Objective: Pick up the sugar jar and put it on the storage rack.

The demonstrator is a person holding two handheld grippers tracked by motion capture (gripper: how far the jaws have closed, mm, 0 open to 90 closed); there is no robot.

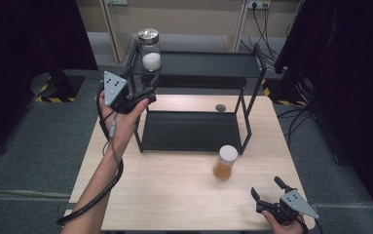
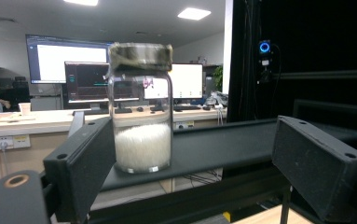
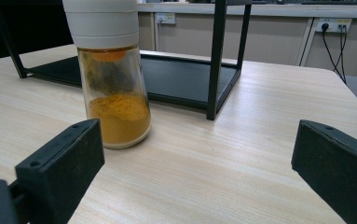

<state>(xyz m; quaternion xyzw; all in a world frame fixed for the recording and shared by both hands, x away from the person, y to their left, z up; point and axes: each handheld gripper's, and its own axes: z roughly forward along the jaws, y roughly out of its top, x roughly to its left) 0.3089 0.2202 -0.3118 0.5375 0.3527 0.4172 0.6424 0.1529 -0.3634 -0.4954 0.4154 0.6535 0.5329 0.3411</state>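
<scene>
A glass jar (image 1: 150, 48) with a metal lid and white powder stands at the left end of the black rack's top shelf (image 1: 208, 64). My left gripper (image 1: 150, 87) is open, just in front of and below that jar by the rack's left post. In the left gripper view the white-powder jar (image 2: 141, 107) stands on the shelf ahead, nearer the left jaw, not touched. A white-capped jar of orange powder (image 1: 225, 163) stands on the table in front of the rack. My right gripper (image 1: 267, 186) is open near the table's front right corner, short of the orange jar (image 3: 113, 93).
The rack's lower shelf (image 1: 189, 130) lies on the wooden table (image 1: 174, 190). A small dark disc (image 1: 220, 107) sits on the table behind it. Dark curtains flank both sides, and cables run along the floor at the back right.
</scene>
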